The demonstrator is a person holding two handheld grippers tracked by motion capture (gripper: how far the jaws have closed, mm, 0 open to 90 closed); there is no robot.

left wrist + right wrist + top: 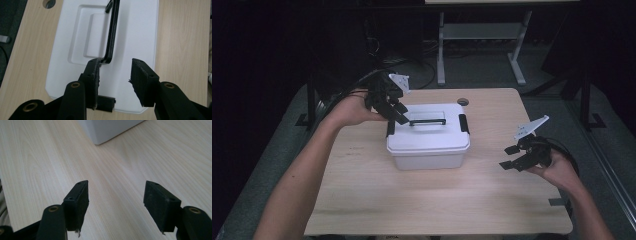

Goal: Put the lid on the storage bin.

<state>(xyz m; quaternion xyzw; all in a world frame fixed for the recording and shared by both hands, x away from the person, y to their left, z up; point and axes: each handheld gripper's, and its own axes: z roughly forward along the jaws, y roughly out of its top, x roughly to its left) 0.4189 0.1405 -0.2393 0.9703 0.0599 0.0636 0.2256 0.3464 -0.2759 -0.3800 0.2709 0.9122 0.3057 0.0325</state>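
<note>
Right now the white lidded box (428,141) sits near the middle of the wooden table (452,200), its lid on and a black carrying handle (427,121) lying flat in the recess on top. Over at its left end, the left claw (394,113) hangs above the lid's near-left corner, tilted down and in toward the box, with the person's left hand (354,109) behind it. From the left gripper view, that claw's jaws stand partly apart with bare white lid showing between them; nothing is pinched. One pad (92,80) sits right by the end of the handle (111,37), though I cannot tell whether it touches, and a black side latch (106,103) peeks out at the lid's edge just below. On the other side, the right claw (513,156) rests well clear of the box, low over the table near its right edge, held in the right hand (557,172) and pointing left toward the box. In the right gripper view its jaws are open to a middling width over plain wood grain, holding nothing, with a corner of the box (110,130) showing farther ahead. A second black latch (463,123) marks the box's right end.
</note>
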